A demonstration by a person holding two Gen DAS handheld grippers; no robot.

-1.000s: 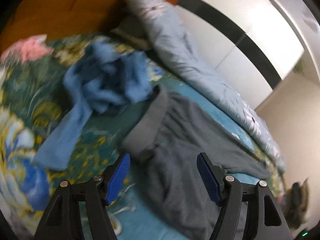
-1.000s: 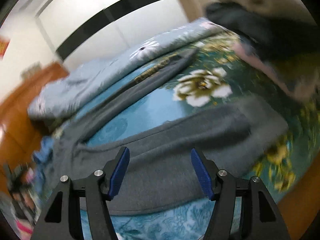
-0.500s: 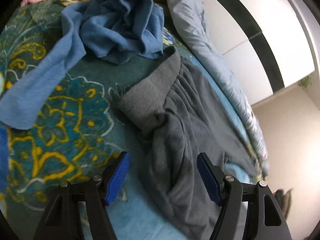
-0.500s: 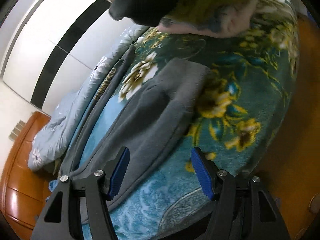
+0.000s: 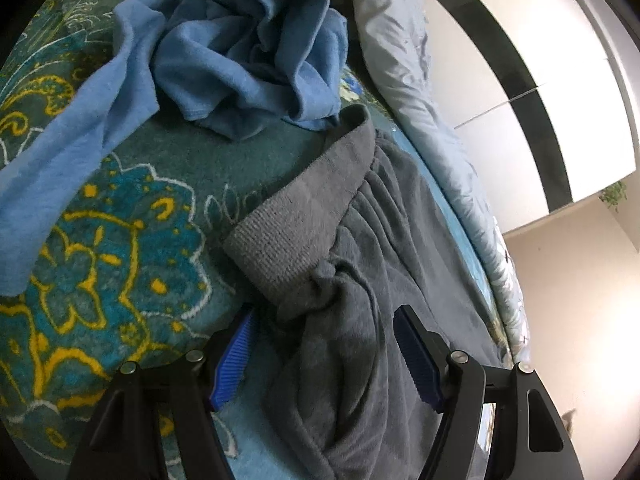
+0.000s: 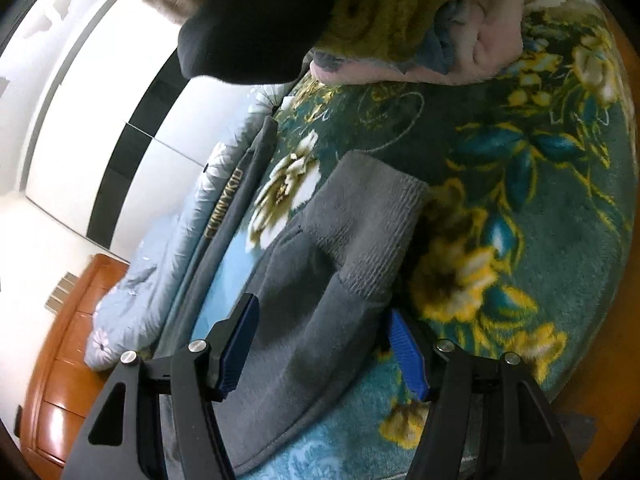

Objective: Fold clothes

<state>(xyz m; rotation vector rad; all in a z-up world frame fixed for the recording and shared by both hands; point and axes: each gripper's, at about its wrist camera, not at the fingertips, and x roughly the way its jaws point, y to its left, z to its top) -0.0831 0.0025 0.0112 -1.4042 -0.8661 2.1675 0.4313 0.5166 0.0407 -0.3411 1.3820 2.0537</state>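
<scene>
Grey sweatpants lie spread on a floral blanket (image 5: 120,240). In the left wrist view their ribbed waistband (image 5: 304,216) lies just ahead of my left gripper (image 5: 324,344), which is open, its blue pads either side of bunched grey fabric below the waistband corner. In the right wrist view the ribbed cuff (image 6: 372,232) of one leg lies ahead of my right gripper (image 6: 320,340), which is open and straddles that leg just short of the cuff. The other leg (image 6: 228,200), with lettering down its side, runs along the far edge.
A crumpled blue garment (image 5: 248,52) lies beyond the waistband. A pale blue quilt (image 5: 420,100) runs along the bed's far side by a white wardrobe (image 5: 520,80). A heap of dark and pink clothes (image 6: 400,32) sits past the cuff. Wooden furniture (image 6: 60,380) stands at the bed's end.
Both grippers have sunk toward the pants and rolled. The left now straddles fabric by the waistband; the right has swung along the leg to the cuff. Neither jaw has visibly changed its width.
</scene>
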